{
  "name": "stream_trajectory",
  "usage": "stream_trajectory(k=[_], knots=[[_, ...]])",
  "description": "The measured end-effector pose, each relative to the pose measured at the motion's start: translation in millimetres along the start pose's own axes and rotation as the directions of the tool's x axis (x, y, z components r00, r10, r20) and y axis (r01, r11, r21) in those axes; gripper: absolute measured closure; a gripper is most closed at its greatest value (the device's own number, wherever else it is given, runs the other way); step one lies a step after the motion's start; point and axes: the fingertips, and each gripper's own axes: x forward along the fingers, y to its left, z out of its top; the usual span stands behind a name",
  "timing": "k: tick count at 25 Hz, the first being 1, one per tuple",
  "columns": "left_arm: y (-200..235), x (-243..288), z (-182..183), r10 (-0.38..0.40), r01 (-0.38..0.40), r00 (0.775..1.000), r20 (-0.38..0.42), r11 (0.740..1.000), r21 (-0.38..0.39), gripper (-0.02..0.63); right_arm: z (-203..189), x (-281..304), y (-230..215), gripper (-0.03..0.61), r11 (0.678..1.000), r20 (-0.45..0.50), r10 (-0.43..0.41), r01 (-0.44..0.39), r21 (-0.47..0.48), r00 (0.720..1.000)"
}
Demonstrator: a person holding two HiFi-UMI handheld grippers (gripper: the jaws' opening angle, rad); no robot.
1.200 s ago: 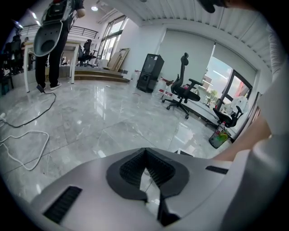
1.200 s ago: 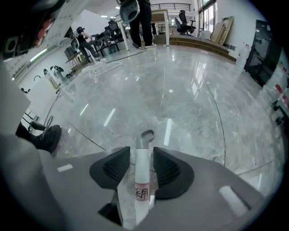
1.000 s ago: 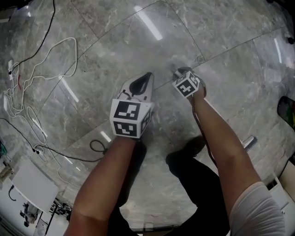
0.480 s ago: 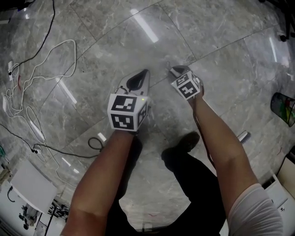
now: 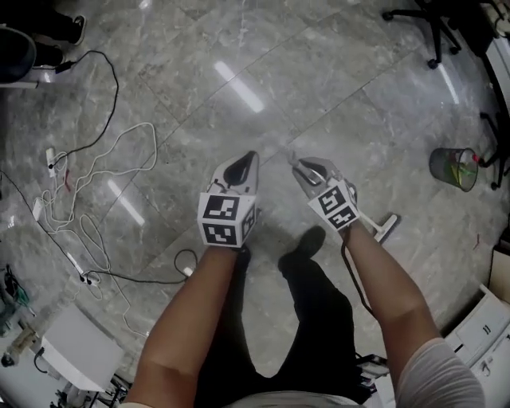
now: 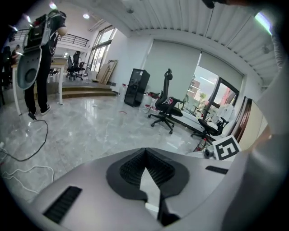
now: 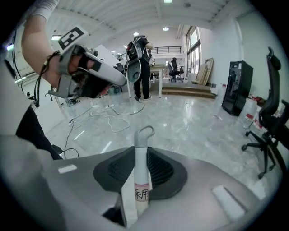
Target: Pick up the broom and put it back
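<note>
The broom's pale handle (image 7: 141, 169) stands upright between the dark pads of my right gripper (image 7: 143, 153), which is shut on it. Its hooked grey end (image 7: 145, 132) sticks out past the jaws, and a printed label (image 7: 141, 194) sits lower on the handle. In the head view my right gripper (image 5: 293, 162) is held out over the floor, and a grey part of the broom (image 5: 387, 226) shows beside the right forearm. My left gripper (image 5: 250, 157) hovers just to the left of it, jaws together with nothing held (image 6: 145, 151).
Grey marble floor (image 5: 159, 96) lies below. Loose cables (image 5: 96, 183) trail at the left, near a white box (image 5: 76, 347). A waste bin (image 5: 453, 167) and an office chair (image 5: 430, 24) stand at the right. A person (image 7: 137, 67) stands farther off. More office chairs (image 6: 167, 101) fill the room.
Both grippers have risen well above the floor, which now looks farther away. The waste bin and more cables have come into view.
</note>
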Motion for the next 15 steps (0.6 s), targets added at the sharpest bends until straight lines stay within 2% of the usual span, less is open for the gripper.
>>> stream_trajectory(k=[5, 9, 12, 15], knots=[[-60.4, -68.1, 101.2, -0.038, 0.034, 0.995, 0.092, 0.998, 0.043, 0.609, 73.7, -124.2, 5.2, 0.492, 0.997, 0.094, -0.072, 0.07, 0.026, 0.993], [-111.1, -119.7, 160.3, -0.073, 0.067, 0.989, 0.125, 0.996, 0.052, 0.609, 124.8, -214.3, 12.2, 0.492, 0.993, 0.183, -0.112, 0.103, 0.058, 0.977], [-139.2, -153.0, 202.1, -0.1, 0.085, 0.983, 0.151, 0.991, 0.107, 0.609, 170.2, -267.4, 7.1, 0.492, 0.987, 0.282, -0.157, 0.143, 0.071, 0.947], [-160.9, -187.6, 223.5, -0.108, 0.09, 0.984, 0.143, 0.987, 0.131, 0.609, 205.4, -319.2, 16.9, 0.492, 0.977, 0.356, -0.206, 0.175, 0.118, 0.911]])
